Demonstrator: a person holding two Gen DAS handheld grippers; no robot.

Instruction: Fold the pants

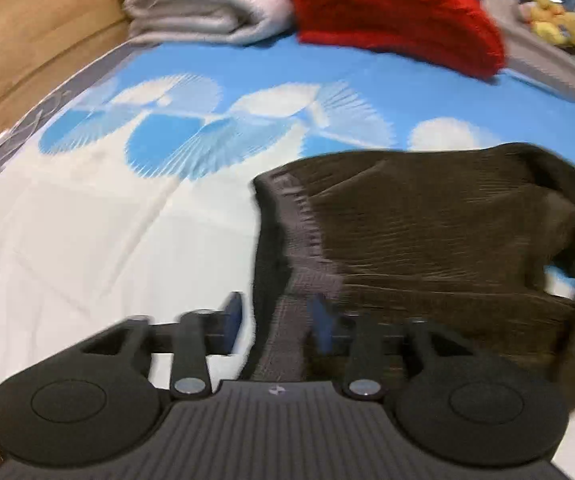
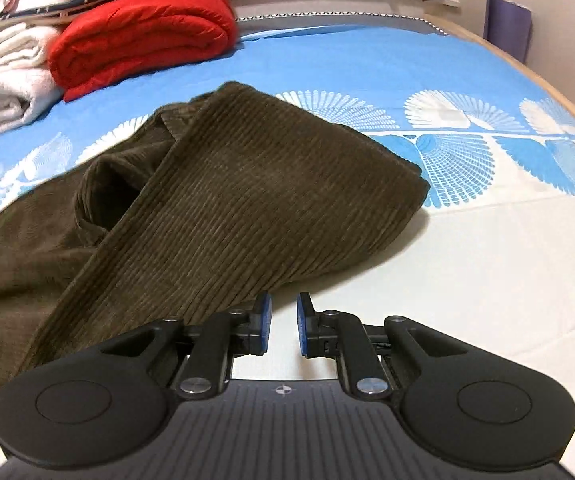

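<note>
At centre of the right wrist view: brown corduroy pants (image 2: pixel 223 200), partly folded, spread on the bed (image 2: pixel 467 248) over a blue-and-white patterned sheet, one leg panel doubled diagonally over a rumpled lower layer. Lower centre, same view: right gripper (image 2: pixel 284 330), narrowly parted, nothing between the blue pads (image 2: pixel 264 322), hovering just beside the near hem. Lower centre of the left wrist view: left gripper (image 1: pixel 277 322), opened wide, straddling the near left edge of the pants (image 1: pixel 427 248); right finger blurred against the cloth, contact not determinable. Upper left of both views: red blanket (image 2: pixel 143 32) and white towels (image 2: pixel 3 76), stacked well apart from the pants.

Risks, as judged from this layout:
- Single-layer grasp: thick ribbed cloth, stacked layers; only the top ply likely to be caught by a shallow bite, with the fold pulled open.
- Trapped bunching: visible pocket of slack at mid left of the right wrist view, liable to be pressed into the next fold as a lump.
- Sheet pickup: gripper tips low to the bed, bedding possibly pinched along with the hem.
- Uneven lift: two grippers at differing openings and positions, probable skewed crease.
</note>
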